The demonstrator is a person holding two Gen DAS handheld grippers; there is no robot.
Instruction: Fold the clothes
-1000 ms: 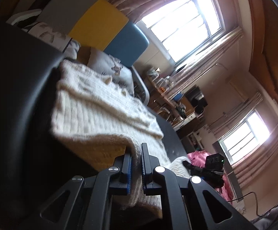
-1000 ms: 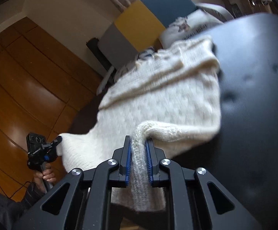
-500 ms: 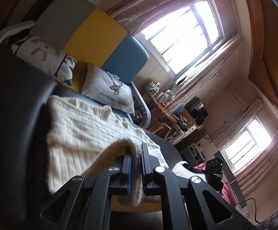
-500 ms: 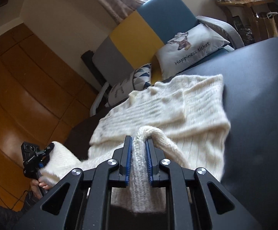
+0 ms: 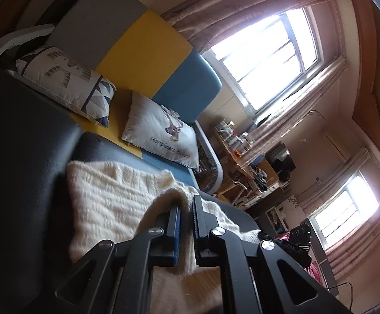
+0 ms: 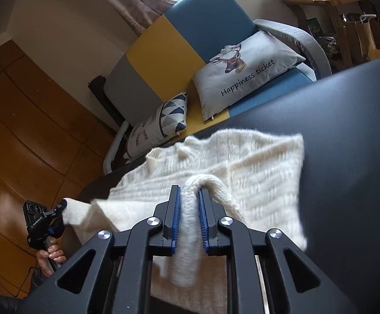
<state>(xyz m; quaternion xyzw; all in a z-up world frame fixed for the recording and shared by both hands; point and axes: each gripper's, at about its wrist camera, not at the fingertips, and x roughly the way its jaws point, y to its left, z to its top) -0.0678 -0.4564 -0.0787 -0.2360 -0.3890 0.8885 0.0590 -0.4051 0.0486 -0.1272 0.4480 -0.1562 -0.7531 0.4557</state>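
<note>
A cream knitted sweater [image 6: 255, 167] lies spread on a dark padded table [image 6: 347, 136]. My right gripper [image 6: 189, 191] is shut on a thick ribbed edge of it, which hangs down between the blue pads. In the left wrist view the same sweater [image 5: 111, 198] stretches away over the table [image 5: 27, 141], and my left gripper [image 5: 186, 201] is shut on another part of its edge. The right wrist view also shows the left gripper [image 6: 59, 209] at the lower left, held by a hand [image 6: 49, 257], pinching the sweater's corner.
Behind the table stands a sofa [image 6: 190, 39] in grey, yellow and blue with a deer cushion [image 6: 242, 65] and a triangle-patterned cushion [image 6: 161, 123]. A cluttered wooden side table [image 6: 328, 0] is at the far right. Wooden wall panels [image 6: 14, 136] lie to the left.
Both grippers have drawn back from the sofa with the sweater's edge. The sweater now looks smaller and farther away, and more of the sofa and cushions shows.
</note>
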